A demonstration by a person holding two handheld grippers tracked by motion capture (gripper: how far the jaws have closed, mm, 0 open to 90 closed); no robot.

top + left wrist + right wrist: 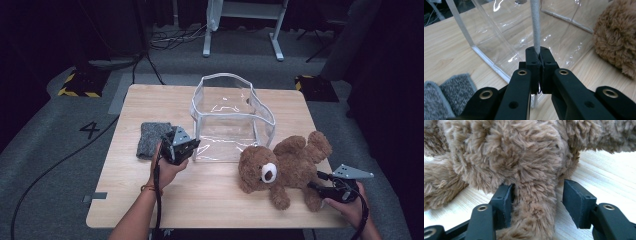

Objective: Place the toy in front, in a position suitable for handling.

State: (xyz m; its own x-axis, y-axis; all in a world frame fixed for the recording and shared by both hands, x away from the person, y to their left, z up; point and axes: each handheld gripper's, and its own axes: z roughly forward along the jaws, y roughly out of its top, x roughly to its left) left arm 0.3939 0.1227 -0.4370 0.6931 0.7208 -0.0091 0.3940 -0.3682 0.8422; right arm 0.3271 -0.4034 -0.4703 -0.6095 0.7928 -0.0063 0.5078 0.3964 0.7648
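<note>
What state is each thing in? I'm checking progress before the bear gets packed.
Clear bag: upright, open on top, nothing visible inside.
Teddy bear: lying on the table outside the bag.
Grey cloth: lying flat beside the bag.
Left gripper: shut on the bag's white edge trim.
Right gripper: around the bear's leg, one pad off it.

In the right gripper view, the teddy bear [529, 157] runs off the frame at twelve, nine and three o'clock, so its head is out of sight. Fur covers the inner face of the pad at nine o'clock, and whether the right gripper [537, 197] presses the leg cannot be told. In the left gripper view, the clear bag [506, 32] is cut off at twelve o'clock and the grey cloth [446, 95] at seven o'clock. In the high view, the left gripper [189, 147] hides the bag's near corner.
</note>
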